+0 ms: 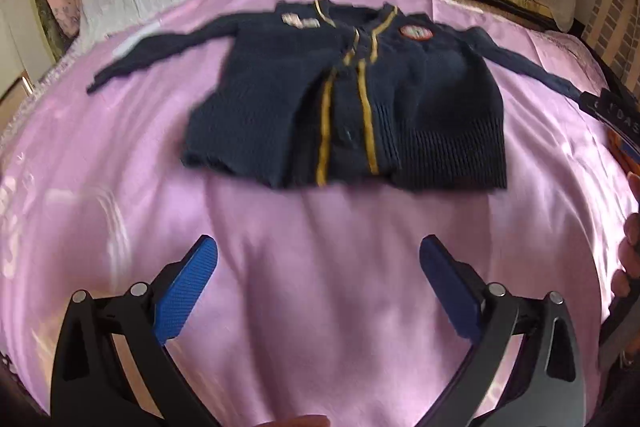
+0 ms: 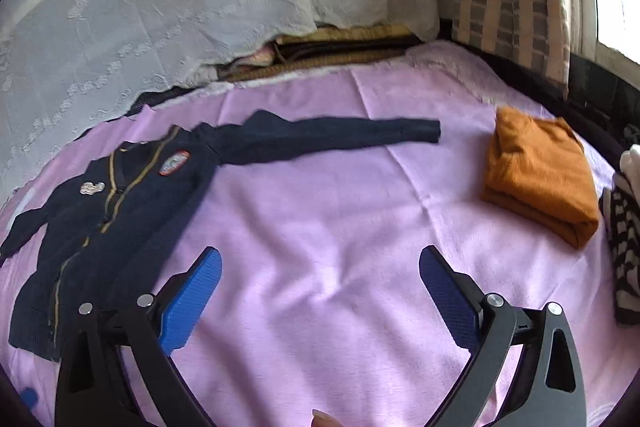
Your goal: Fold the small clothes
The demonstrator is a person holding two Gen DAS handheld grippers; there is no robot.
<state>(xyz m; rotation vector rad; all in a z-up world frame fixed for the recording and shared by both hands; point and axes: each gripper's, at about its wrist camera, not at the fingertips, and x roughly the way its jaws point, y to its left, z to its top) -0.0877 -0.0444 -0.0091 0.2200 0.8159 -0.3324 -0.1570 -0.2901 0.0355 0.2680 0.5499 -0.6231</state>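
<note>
Navy knitted cardigan with yellow front stripes and chest badges (image 1: 344, 99) lies flat, face up, on the lilac satin bedsheet (image 1: 320, 267), both sleeves spread out sideways, hem toward the cameras. Not folded yet. Left tool (image 1: 319, 259) hovers short of the cardigan hem, blue pads (image 1: 188, 291) spread wide, nothing between them. Right tool (image 2: 320, 267) sits off the cardigan's right-sleeve side, over bare sheet, also gaping wide and empty.

Right sleeve (image 2: 328, 135) stretches out from the cardigan toward a folded orange knit garment (image 2: 536, 179), well apart from it. Beyond that, a black-and-white striped fabric pile (image 2: 624, 255) at the frame edge. White lace cover (image 2: 180, 7) drapes behind the cardigan collar.

Risks, my judgement: sheet looks slick, so a pinch at a sleeve or hem could drag the whole cardigan instead of folding it. Thick knit may bunch; a pad could also catch the sheet along with the wool and lift both. Front placket looks slightly rumpled, folds could come out crooked. Both views blurred, so edge detail is unsure.

No containers in view; nothing to report inside any.
</note>
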